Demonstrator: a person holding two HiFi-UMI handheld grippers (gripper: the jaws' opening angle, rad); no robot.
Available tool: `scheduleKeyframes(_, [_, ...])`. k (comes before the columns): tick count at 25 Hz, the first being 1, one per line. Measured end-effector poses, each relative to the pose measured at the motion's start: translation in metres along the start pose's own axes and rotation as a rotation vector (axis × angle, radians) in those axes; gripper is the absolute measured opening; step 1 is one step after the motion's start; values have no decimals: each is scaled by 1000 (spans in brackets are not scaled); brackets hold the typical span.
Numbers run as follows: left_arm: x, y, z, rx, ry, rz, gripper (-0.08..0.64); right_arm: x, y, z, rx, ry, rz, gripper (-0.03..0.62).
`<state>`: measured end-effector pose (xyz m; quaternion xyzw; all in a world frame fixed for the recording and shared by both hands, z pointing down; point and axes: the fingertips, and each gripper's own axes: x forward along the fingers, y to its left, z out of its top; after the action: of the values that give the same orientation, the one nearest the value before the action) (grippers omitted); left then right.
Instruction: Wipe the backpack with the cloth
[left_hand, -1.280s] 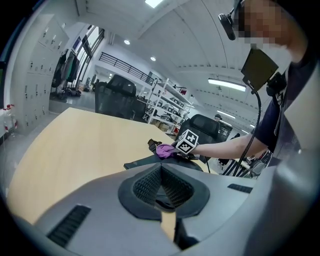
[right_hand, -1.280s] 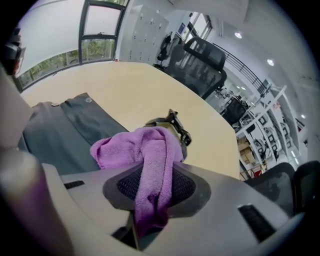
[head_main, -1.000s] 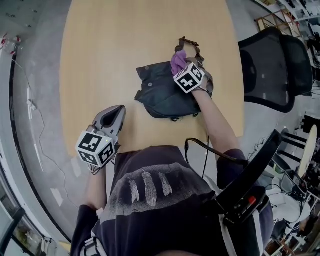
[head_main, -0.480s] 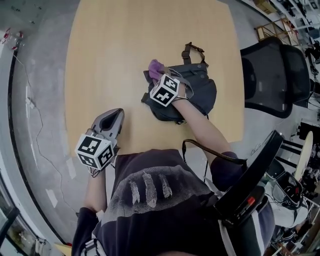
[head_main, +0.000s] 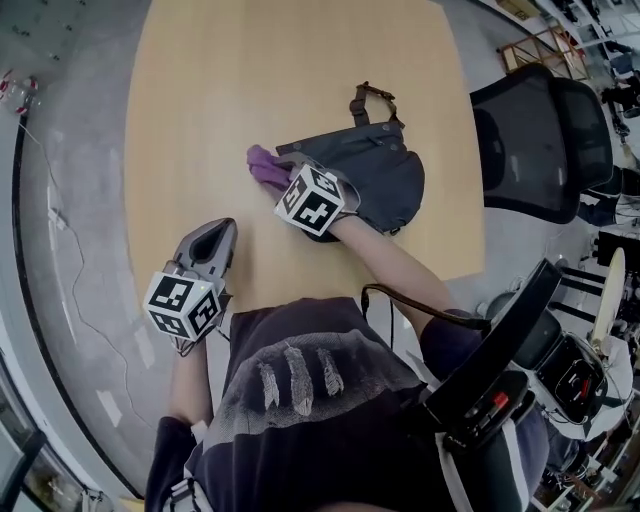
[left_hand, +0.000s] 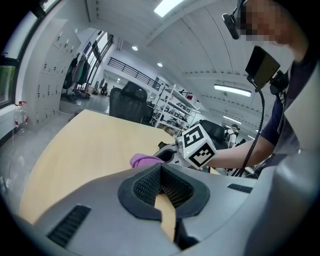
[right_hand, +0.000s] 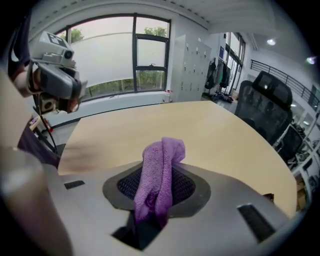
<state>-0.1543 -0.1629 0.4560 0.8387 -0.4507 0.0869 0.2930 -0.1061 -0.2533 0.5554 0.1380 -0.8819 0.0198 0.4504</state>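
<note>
Head view: the backpack (head_main: 375, 180) lies on the table (head_main: 200, 90), its long axis left to right and its top strap pointed far. Its near-left edge is covered by the right gripper (head_main: 280, 178). A chair (head_main: 540, 140) stands at the right.
Left gripper view: the left gripper (left_hand: 162, 170) is closed and empty.
Right gripper view: the purple cloth (right_hand: 159, 175) is clamped between the jaws, and the backpack is hidden.

The cloth (right_hand: 160, 170) is fuzzy terry, the backpack (head_main: 385, 175) matt dark fabric, the table (head_main: 250, 80) smooth pale wood.
</note>
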Motion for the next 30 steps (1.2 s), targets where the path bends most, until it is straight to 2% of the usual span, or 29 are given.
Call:
scheduleKeyframes(3, [5, -4, 0, 5, 0, -13, 8, -7, 18, 2, -14, 6, 48, 114])
scheduleKeyframes(6, [8, -7, -4, 4, 12, -27, 8, -21, 20, -16, -10, 58, 60, 114])
scheduleKeyframes(9, [12, -11, -10, 7, 32, -41, 8, -31, 7, -49, -31, 143, 9, 114])
scheduleKeyframes(13, [22, -22, -10, 23, 39, -66, 8, -46, -27, -89, 45, 181, -70, 114])
scheduleKeyframes(21, [34, -40, -13, 49, 59, -87, 8, -76, -81, -155, 114, 261, -201, 113])
scheduleKeyframes(30, [38, -48, -10, 59, 69, -66, 8, -106, -133, -196, 173, 289, -296, 114])
